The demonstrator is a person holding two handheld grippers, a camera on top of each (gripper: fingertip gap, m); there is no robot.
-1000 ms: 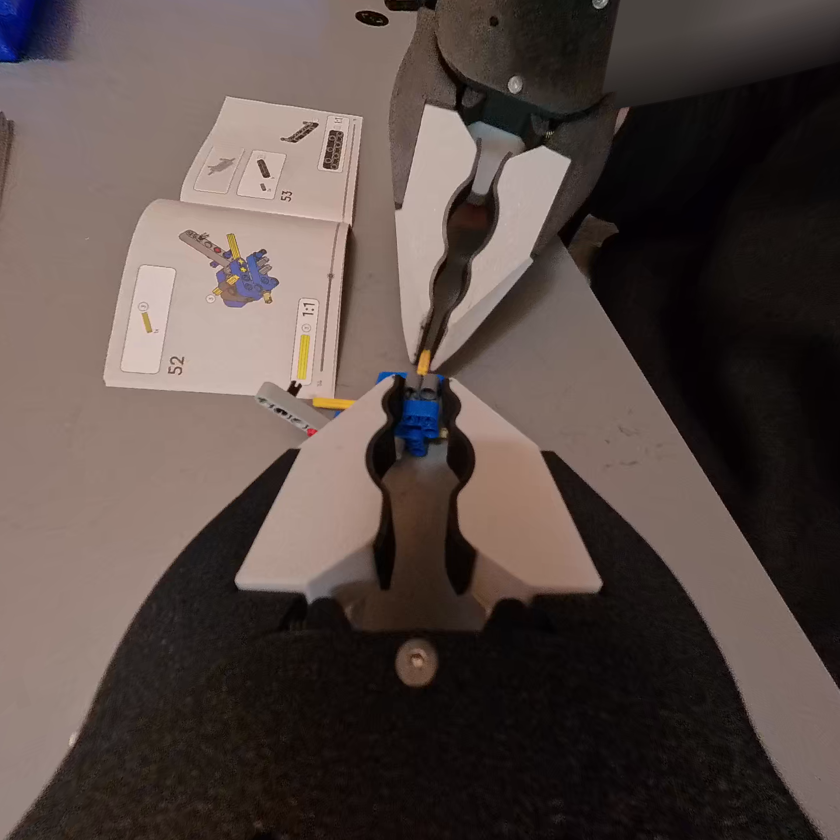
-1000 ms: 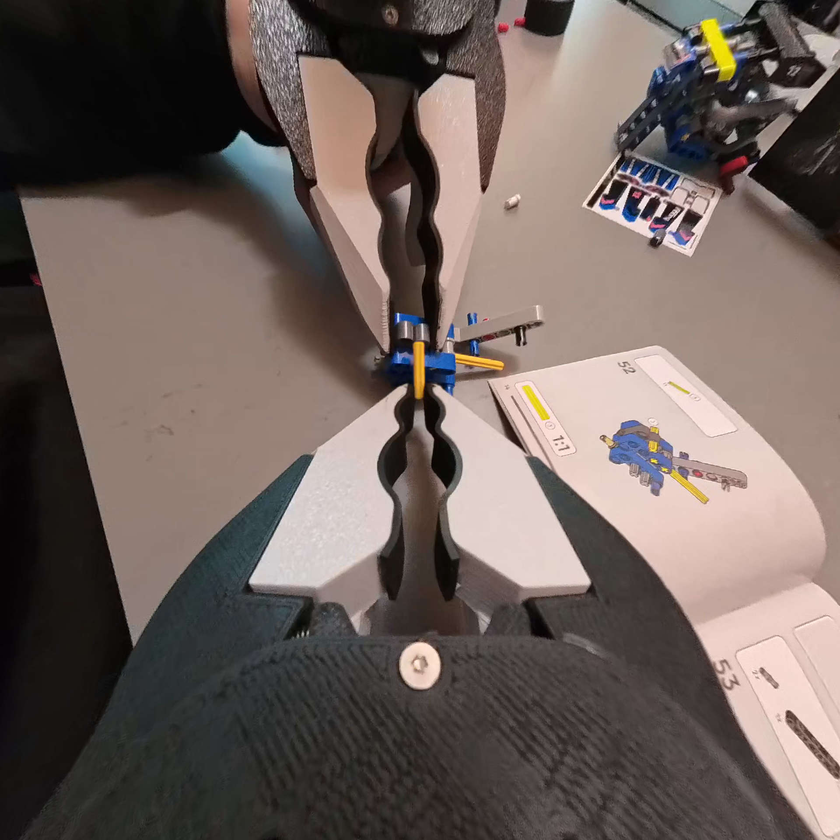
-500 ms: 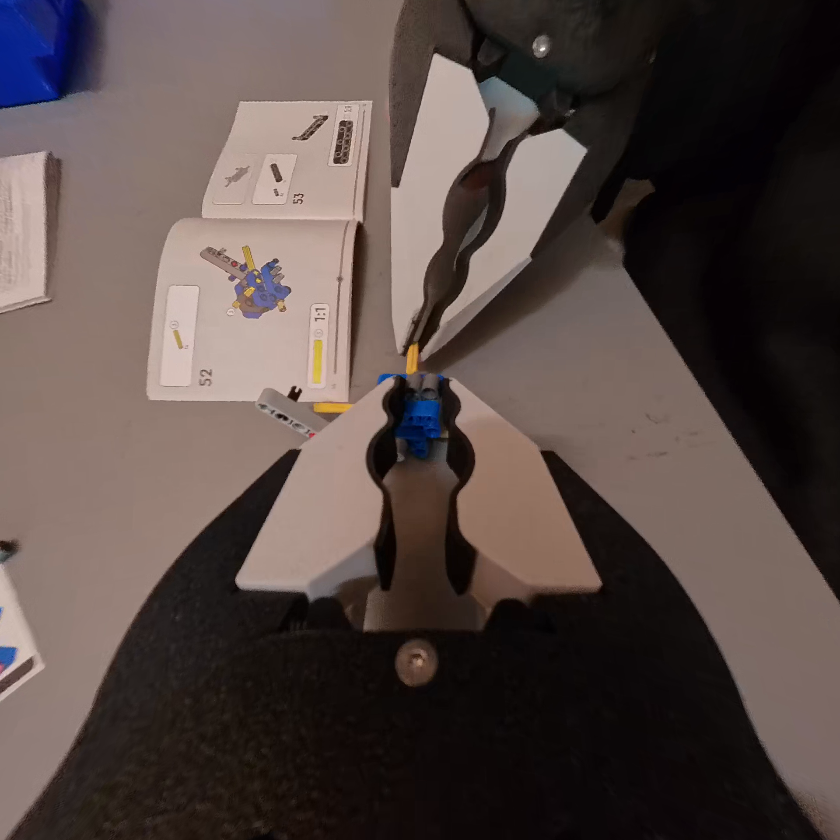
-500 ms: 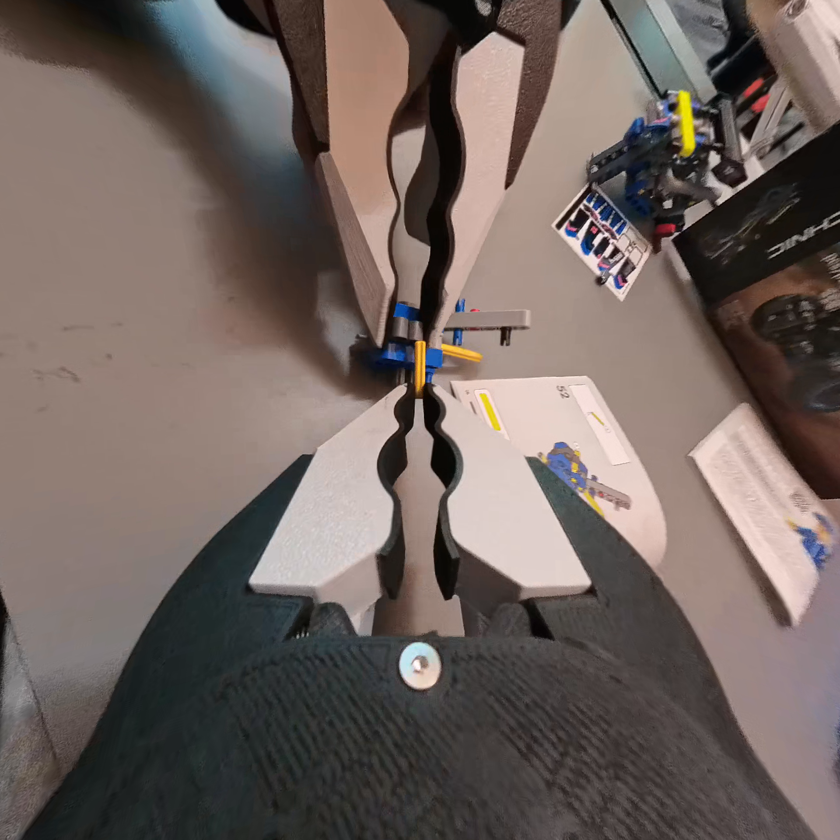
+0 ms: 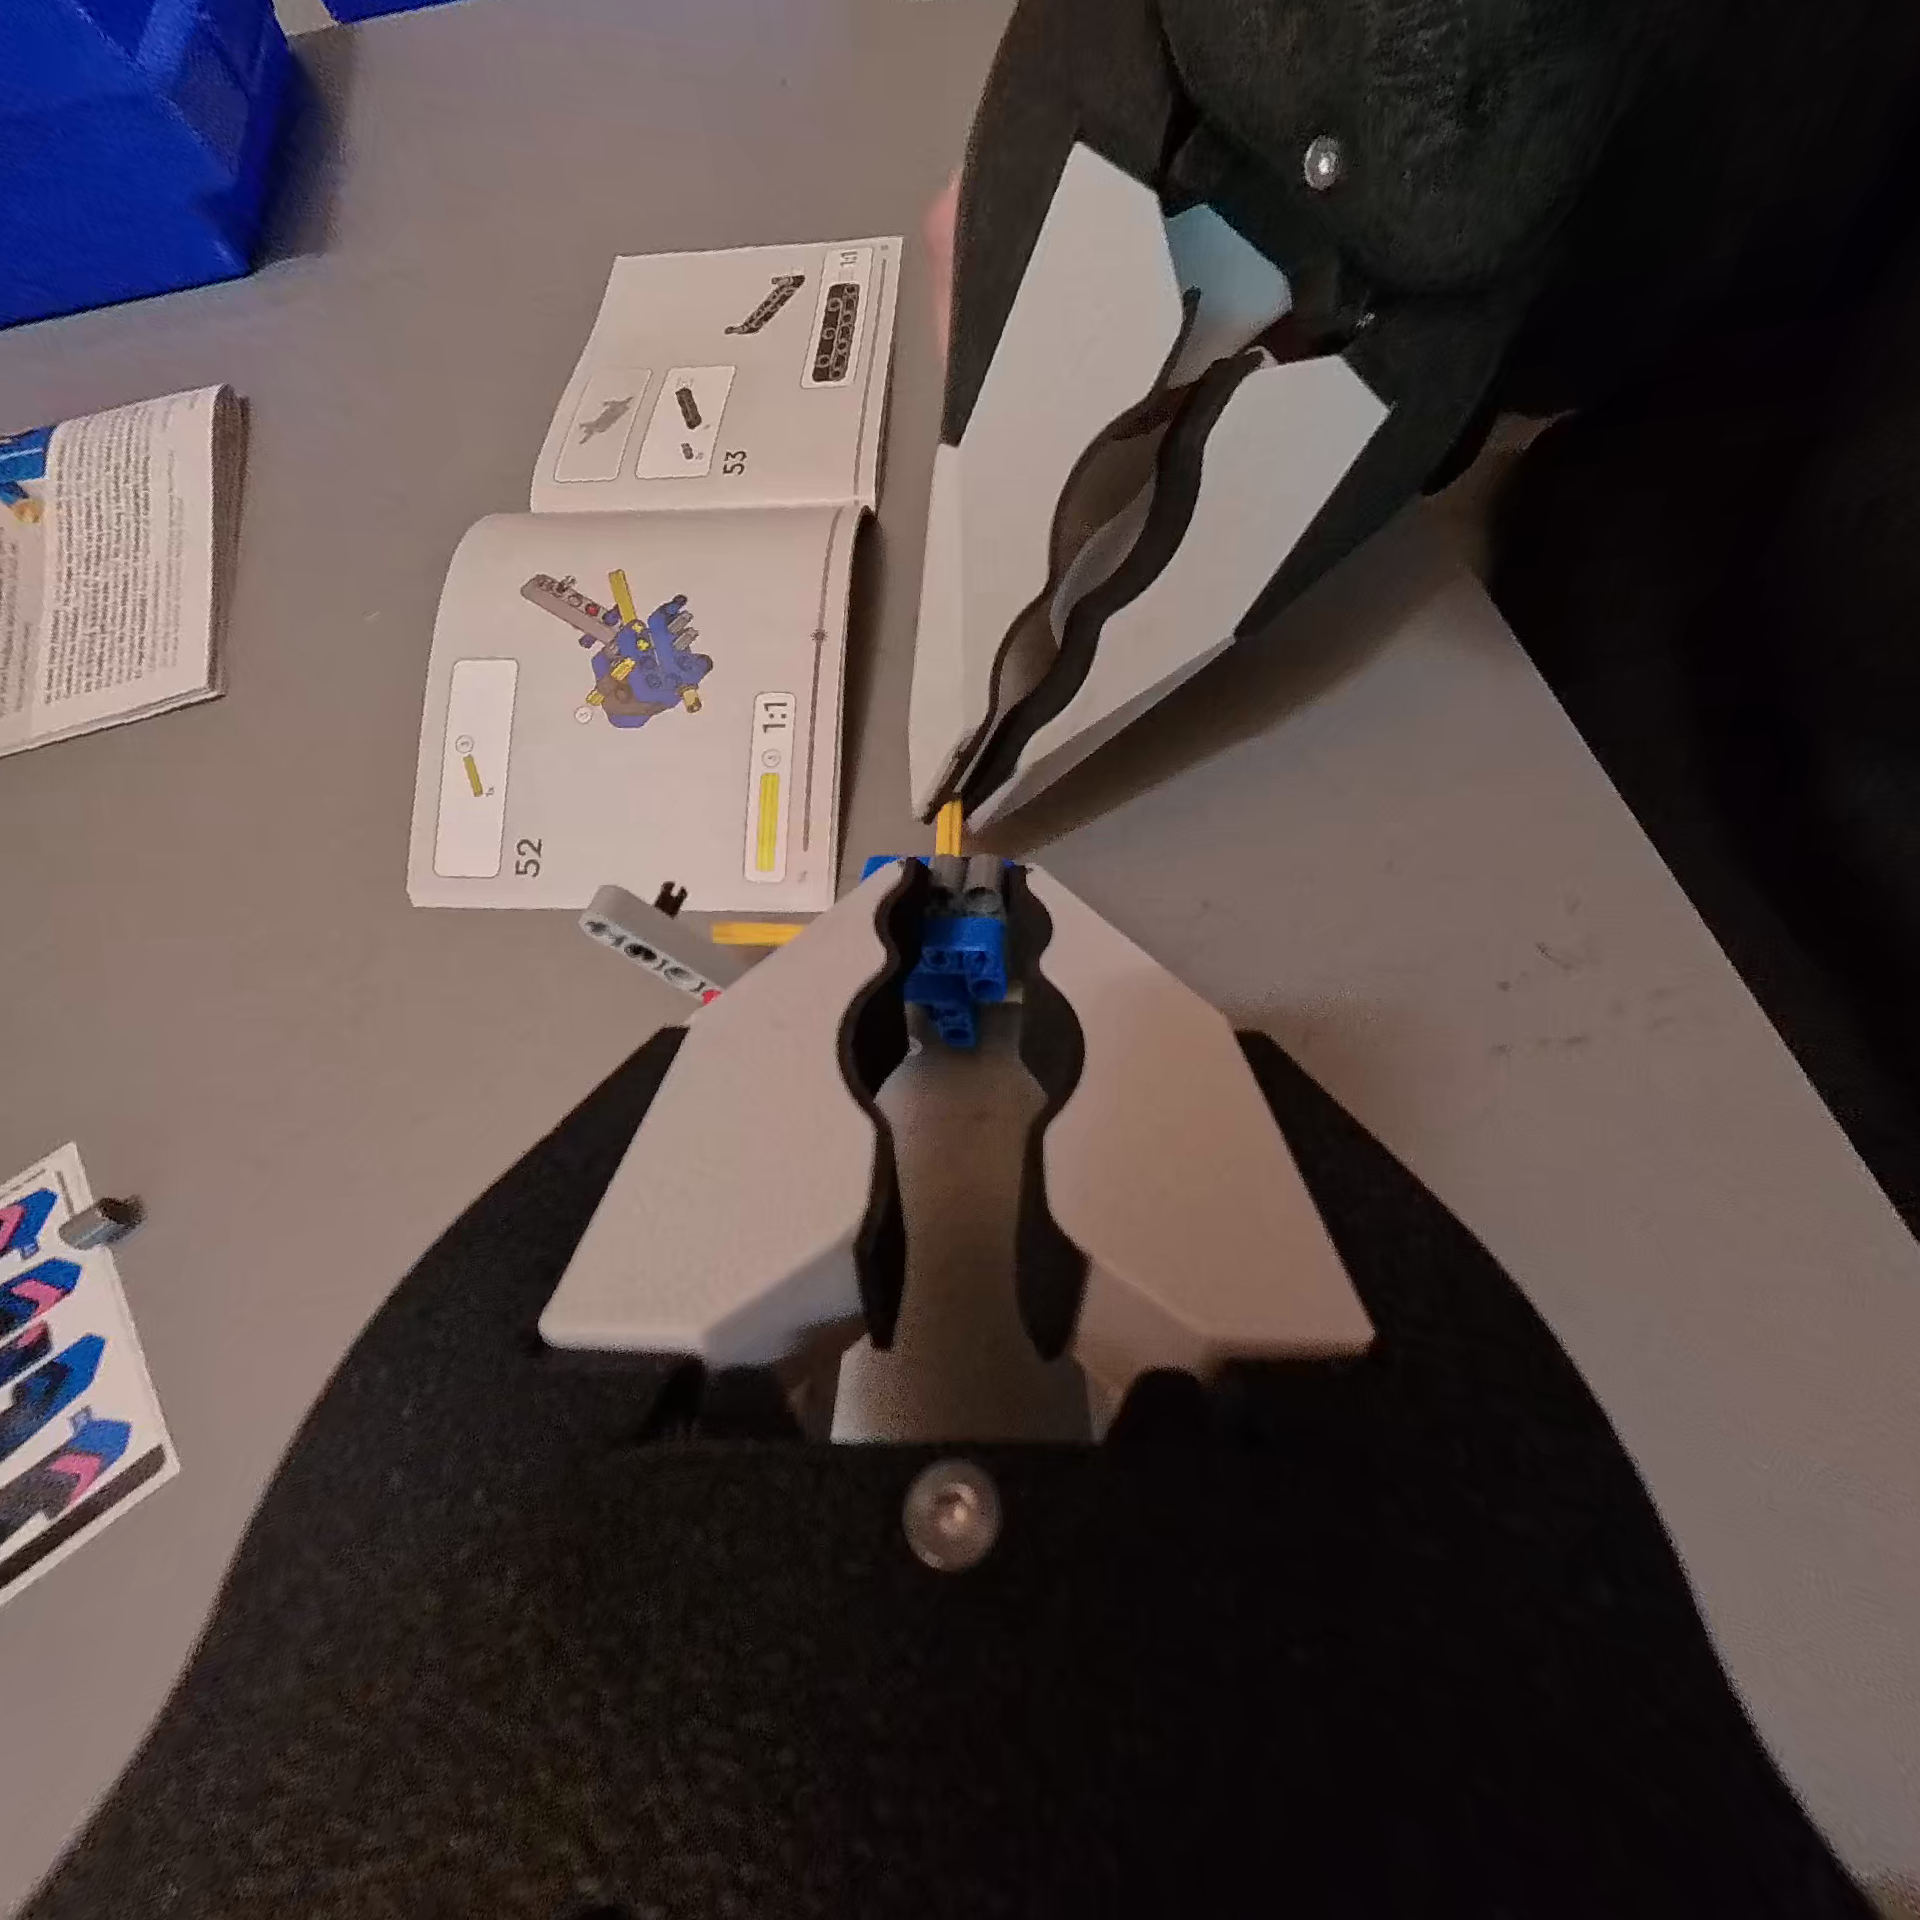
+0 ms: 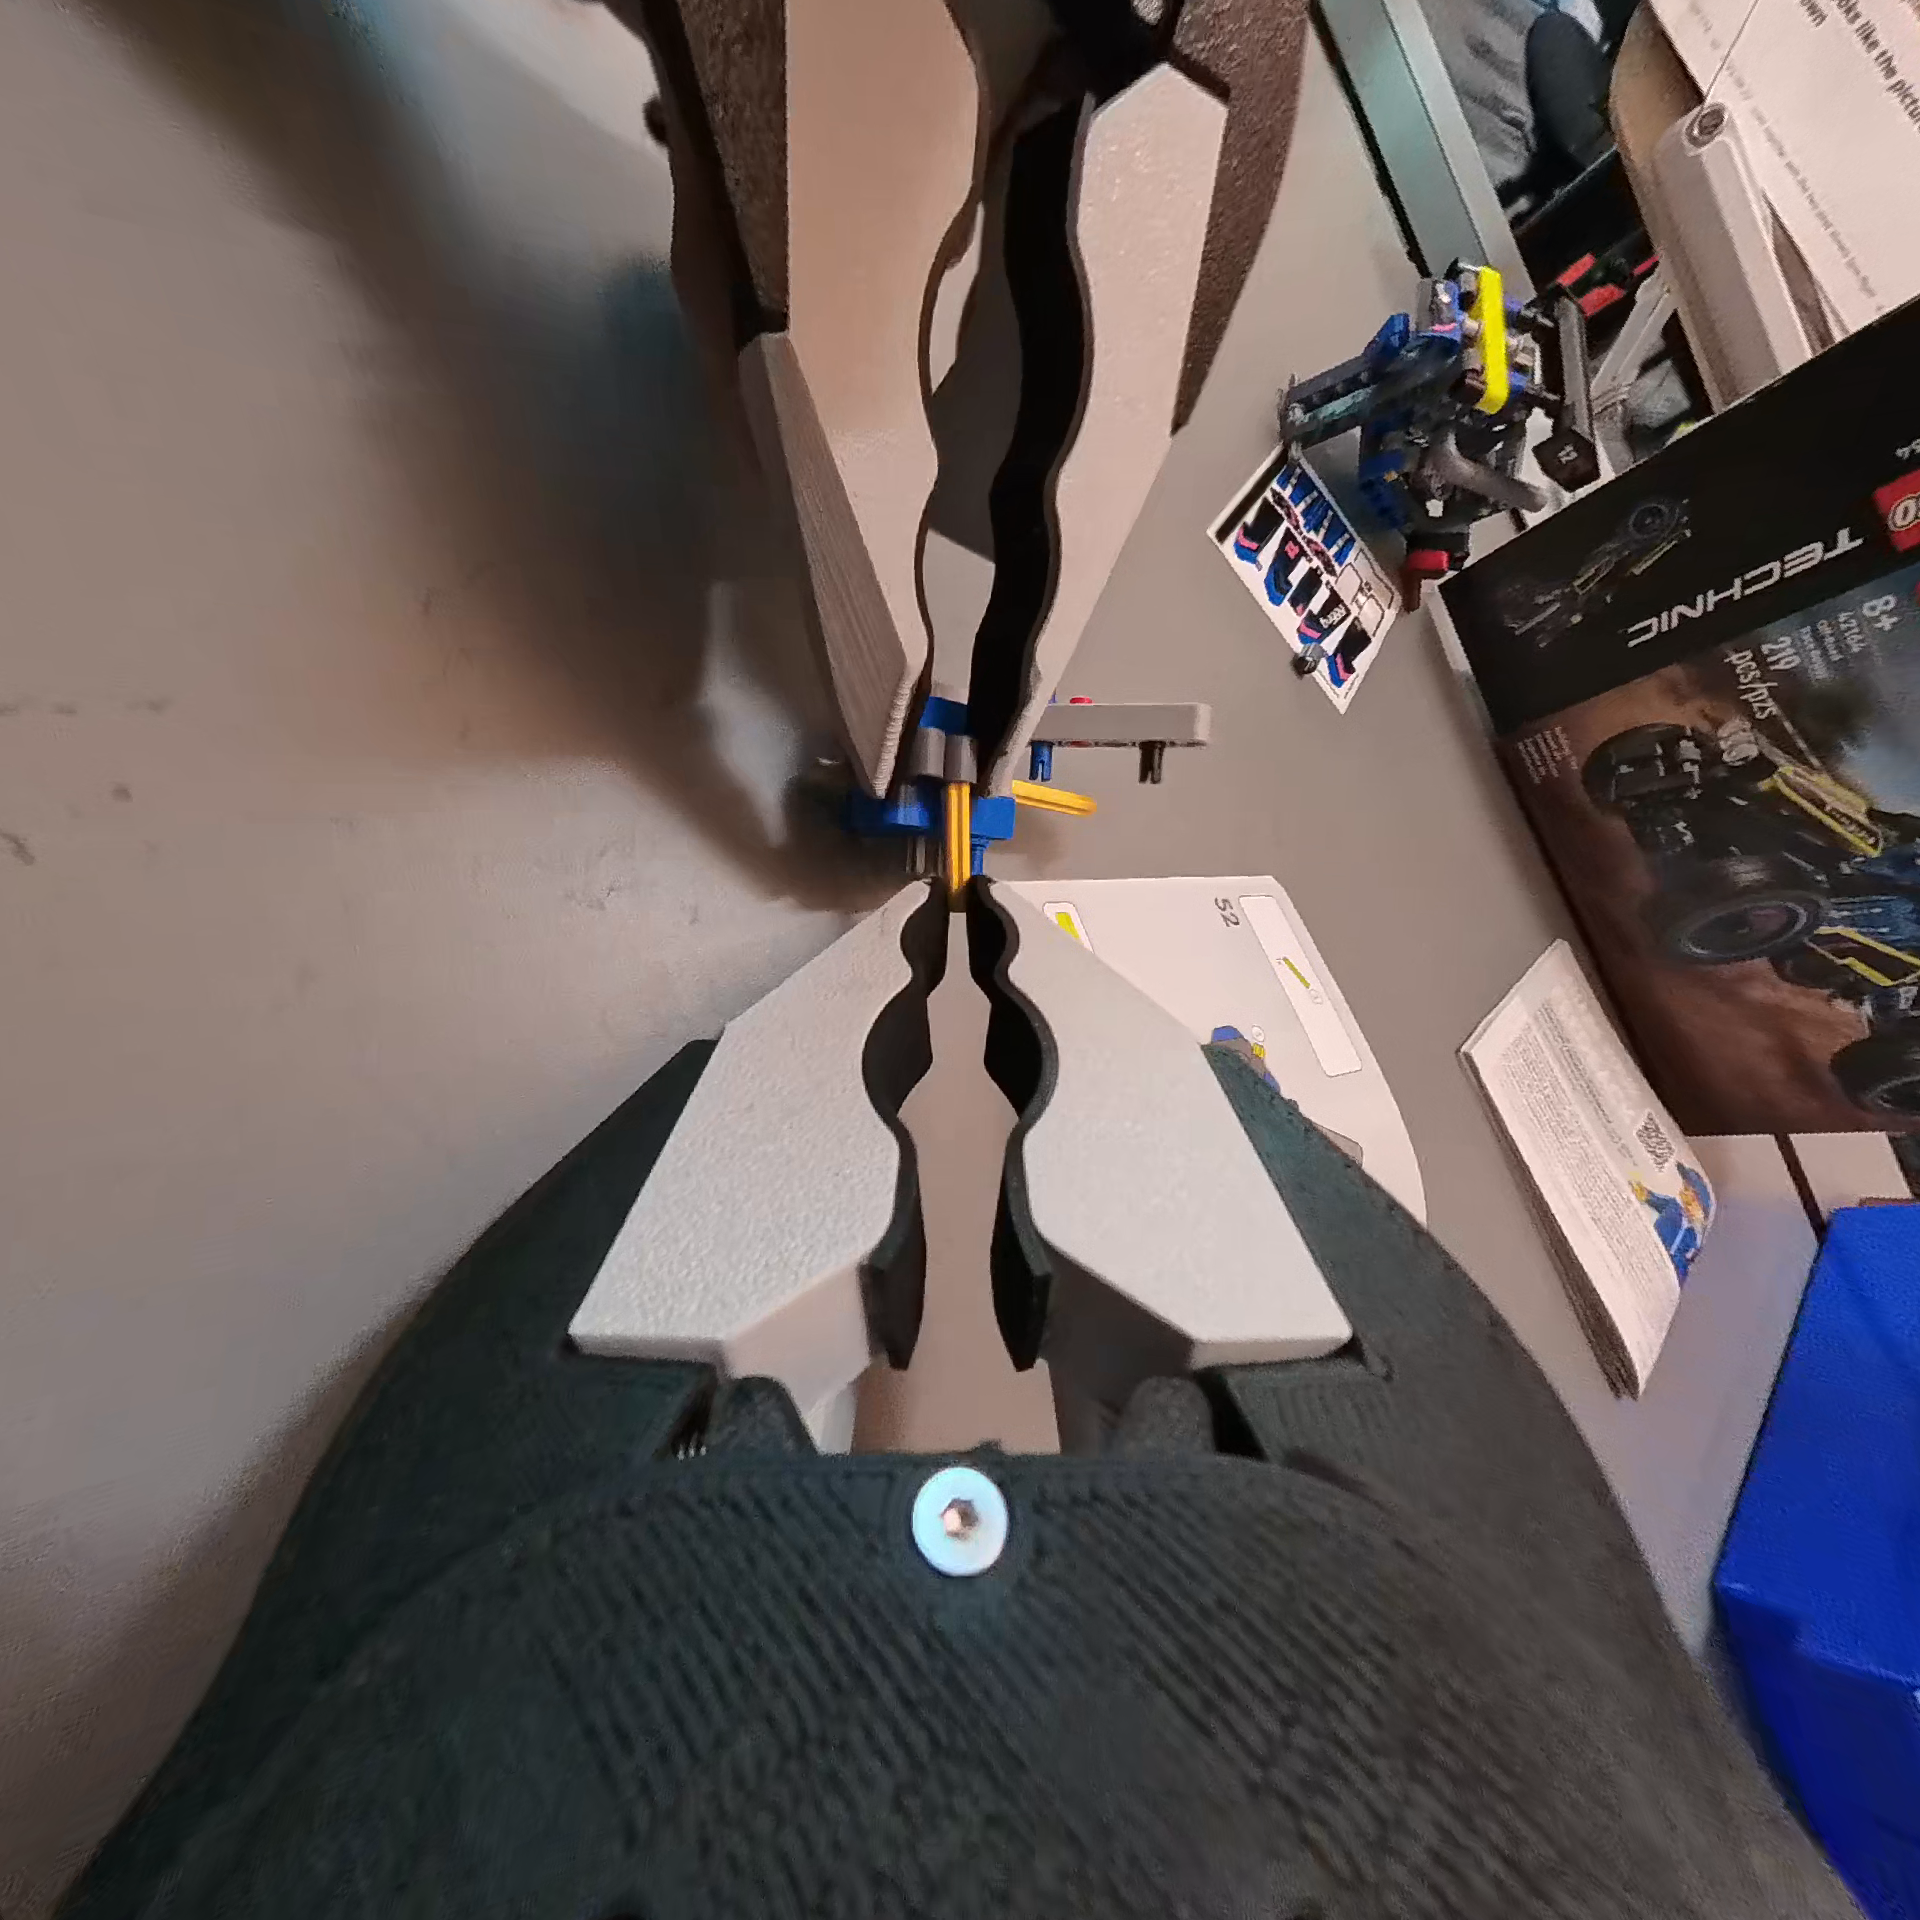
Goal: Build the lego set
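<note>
My left gripper (image 5: 961,894) is shut on a small blue and grey lego assembly (image 5: 958,951), held just above the grey table. A grey beam (image 5: 644,940) and a yellow axle (image 5: 753,932) stick out of it to the left. My right gripper (image 6: 958,896) is shut on a second yellow axle (image 6: 956,831), whose far end sits in the assembly (image 6: 914,805) between two grey tubes. In the right wrist view the left gripper (image 6: 951,743) comes in from the top. In the left wrist view the right gripper (image 5: 951,805) comes in tilted from the upper right.
An open instruction booklet (image 5: 644,686) lies just left of the assembly. A folded leaflet (image 5: 114,561), a sticker sheet (image 5: 62,1351) and a loose grey pin (image 5: 99,1218) lie farther left. A partly built model (image 6: 1455,384), the set's box (image 6: 1714,748) and a blue bag (image 6: 1839,1538) stand nearby. The table edge (image 5: 1662,862) runs close on the right. Less than 4 cm separates the two grippers' tips.
The right gripper has swung round and tilted while holding the yellow axle in the assembly. The left gripper has lifted or pulled back slightly, so more of the table shows.
</note>
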